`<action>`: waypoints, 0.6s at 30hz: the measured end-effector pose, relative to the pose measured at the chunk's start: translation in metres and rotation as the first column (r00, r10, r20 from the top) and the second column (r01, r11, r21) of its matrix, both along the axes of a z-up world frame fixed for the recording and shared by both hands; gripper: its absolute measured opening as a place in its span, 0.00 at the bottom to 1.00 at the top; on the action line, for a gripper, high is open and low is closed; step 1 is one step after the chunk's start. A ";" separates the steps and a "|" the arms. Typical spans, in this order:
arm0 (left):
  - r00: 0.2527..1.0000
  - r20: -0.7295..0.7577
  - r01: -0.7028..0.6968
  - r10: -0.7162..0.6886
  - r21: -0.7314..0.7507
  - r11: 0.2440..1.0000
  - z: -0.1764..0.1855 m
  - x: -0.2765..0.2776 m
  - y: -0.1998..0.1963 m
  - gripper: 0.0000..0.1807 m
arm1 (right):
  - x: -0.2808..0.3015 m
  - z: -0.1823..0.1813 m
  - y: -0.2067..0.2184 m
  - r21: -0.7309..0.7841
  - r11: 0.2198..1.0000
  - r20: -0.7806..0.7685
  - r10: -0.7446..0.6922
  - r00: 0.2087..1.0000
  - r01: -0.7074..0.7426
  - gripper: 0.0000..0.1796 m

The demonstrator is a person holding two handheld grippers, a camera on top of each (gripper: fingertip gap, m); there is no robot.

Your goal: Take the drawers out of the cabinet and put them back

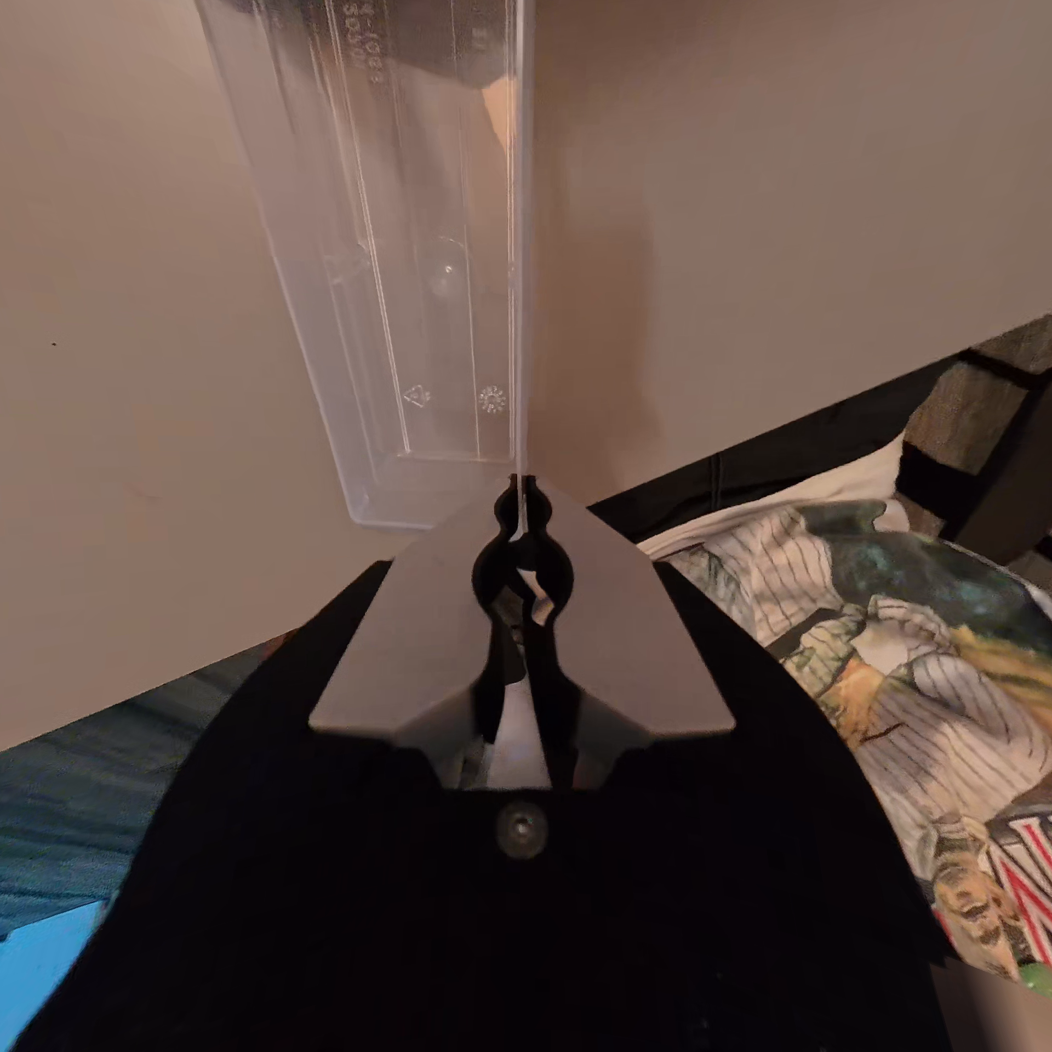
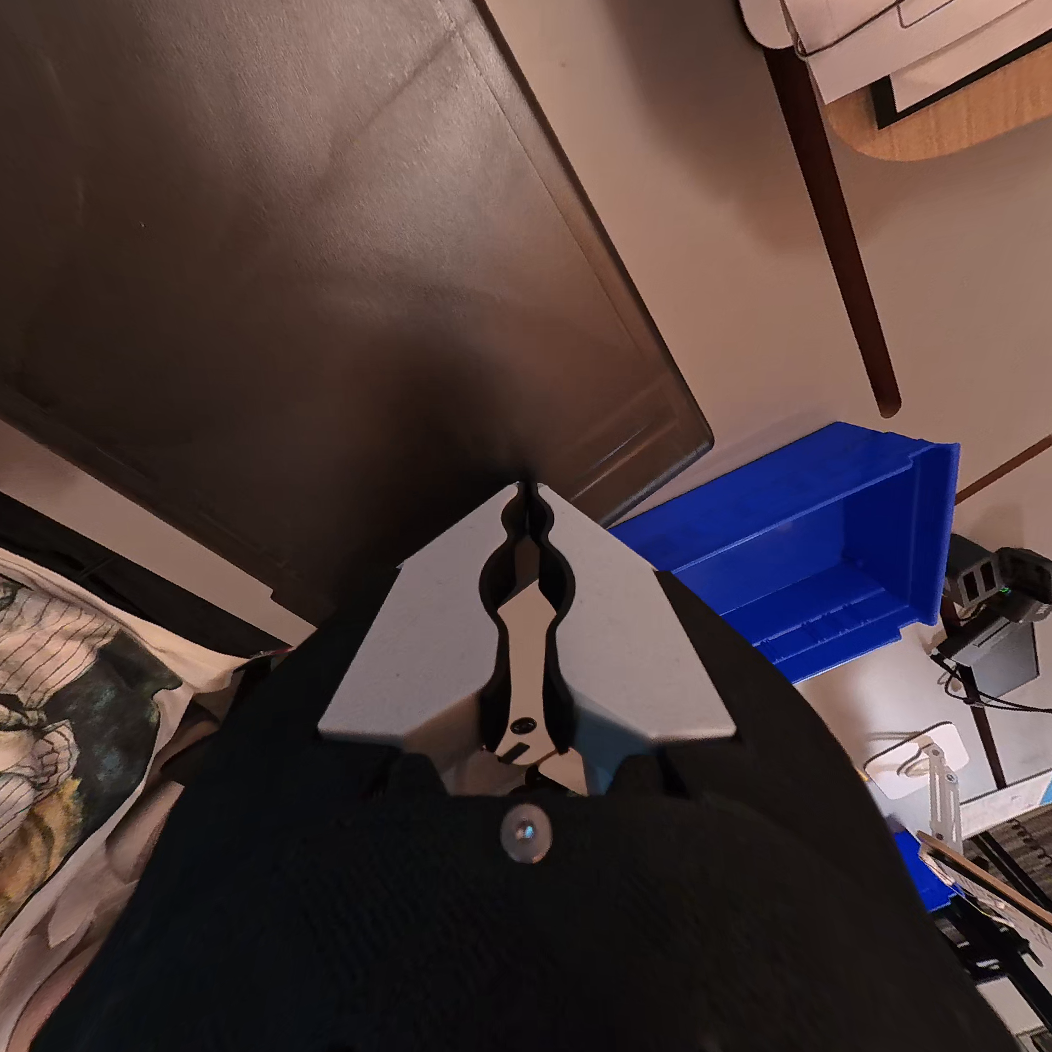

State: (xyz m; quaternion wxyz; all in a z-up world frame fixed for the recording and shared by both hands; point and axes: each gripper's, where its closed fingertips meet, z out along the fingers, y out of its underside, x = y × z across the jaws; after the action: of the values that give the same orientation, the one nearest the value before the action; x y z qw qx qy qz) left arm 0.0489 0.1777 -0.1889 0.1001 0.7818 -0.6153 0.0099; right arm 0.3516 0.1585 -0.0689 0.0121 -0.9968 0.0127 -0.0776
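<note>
With our left claw [image 1: 521, 484] we are pinching the thin side wall of a clear drawer [image 1: 398, 273], which is stretching away from the tips over the tabletop [image 1: 142, 341], near its front edge. Our right claw [image 2: 526, 489] is clenched, tips against the dark cabinet [image 2: 284, 227], though we cannot tell whether it is gripping it. We are judging this as carrying a removed drawer; next we are needing to line it up with its slot.
</note>
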 end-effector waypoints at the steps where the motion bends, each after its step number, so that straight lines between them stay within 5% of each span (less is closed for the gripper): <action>1: 1.000 0.006 -0.020 0.020 0.001 1.000 -0.001 0.004 0.000 0.00 | 0.000 0.000 0.000 -0.004 1.000 0.003 0.002 1.000 -0.002 0.00; 18: 0.990 -0.049 -0.130 0.129 -0.028 0.991 0.009 0.013 0.000 0.00 | 0.000 0.000 0.001 0.019 1.000 -0.008 0.011 1.000 -0.010 0.00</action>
State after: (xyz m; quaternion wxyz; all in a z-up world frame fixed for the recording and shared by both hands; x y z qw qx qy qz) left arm 0.0614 0.1773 -0.1795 0.1262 0.8184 -0.5605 0.0075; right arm 0.3517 0.1592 -0.0690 0.0220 -0.9970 0.0083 -0.0736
